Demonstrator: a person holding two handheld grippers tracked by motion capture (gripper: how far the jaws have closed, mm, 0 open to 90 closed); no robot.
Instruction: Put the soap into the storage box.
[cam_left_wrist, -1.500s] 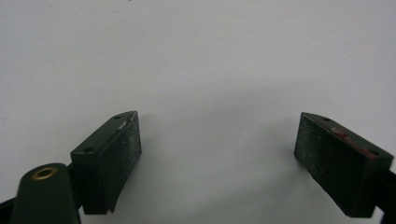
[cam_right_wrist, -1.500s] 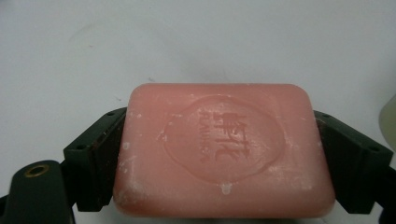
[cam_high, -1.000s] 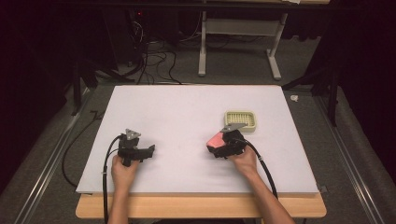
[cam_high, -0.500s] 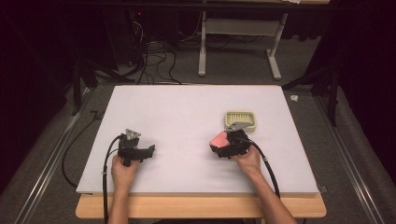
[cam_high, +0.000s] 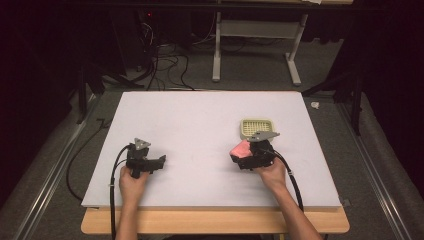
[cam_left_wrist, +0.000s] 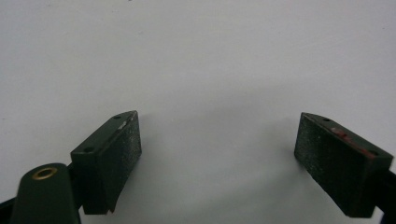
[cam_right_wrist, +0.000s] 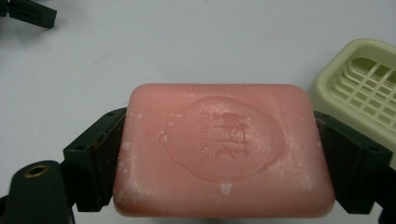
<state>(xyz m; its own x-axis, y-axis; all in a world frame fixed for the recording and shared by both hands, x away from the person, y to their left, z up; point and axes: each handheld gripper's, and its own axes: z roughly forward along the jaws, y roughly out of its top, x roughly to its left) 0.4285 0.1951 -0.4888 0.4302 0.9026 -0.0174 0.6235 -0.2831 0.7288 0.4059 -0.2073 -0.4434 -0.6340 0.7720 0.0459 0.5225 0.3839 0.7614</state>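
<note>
right hand-held gripper (cam_right_wrist: 224, 158) clamps pink soap (cam_right_wrist: 224, 149) beside the cream soap dish (cam_right_wrist: 359, 93); left hand-held gripper (cam_left_wrist: 219, 163) gapes, empty.

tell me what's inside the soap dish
Nothing visible: the soap dish shows a bare slotted grid. The pink soap is clamped in the right gripper beside it. The dish's near edge is cut off.

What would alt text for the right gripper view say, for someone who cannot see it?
A pink bar of soap with a stamped emblem is clamped between the two black jaws of the right hand-held gripper. A pale yellow soap dish sits on the white table at right.
</note>
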